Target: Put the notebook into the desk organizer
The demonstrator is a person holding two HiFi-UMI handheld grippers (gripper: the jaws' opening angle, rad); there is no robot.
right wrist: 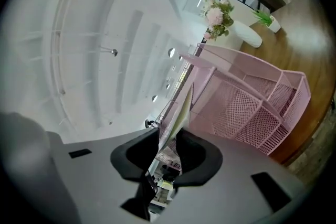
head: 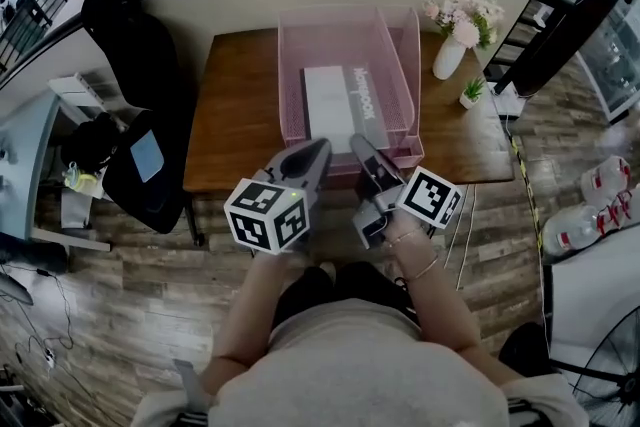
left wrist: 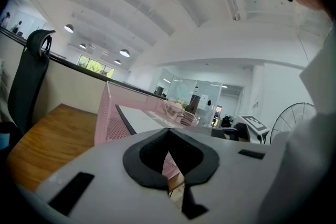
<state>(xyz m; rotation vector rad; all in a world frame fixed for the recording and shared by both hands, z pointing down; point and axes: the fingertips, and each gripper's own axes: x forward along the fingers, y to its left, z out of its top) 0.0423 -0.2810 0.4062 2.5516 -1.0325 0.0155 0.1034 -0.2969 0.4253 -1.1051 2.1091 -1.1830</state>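
A white and grey notebook (head: 340,100) lies flat in the left bay of the pink mesh desk organizer (head: 290,65) on the wooden desk (head: 235,125). Both grippers hover side by side at the organizer's front edge. My left gripper (head: 318,150) is shut with nothing between its jaws; its view shows its own tips (left wrist: 168,131) meeting, with the organizer (left wrist: 105,118) and notebook (left wrist: 142,119) beyond. My right gripper (head: 358,143) is open. In the right gripper view the notebook's thin edge (right wrist: 182,105) runs between the parted jaws (right wrist: 168,131), beside the organizer's mesh wall (right wrist: 247,107).
A white vase of flowers (head: 450,55) and a small potted plant (head: 470,93) stand on the desk's right side. A black office chair (head: 130,45) is at the left. Water bottles (head: 590,215) lie on the floor at the right.
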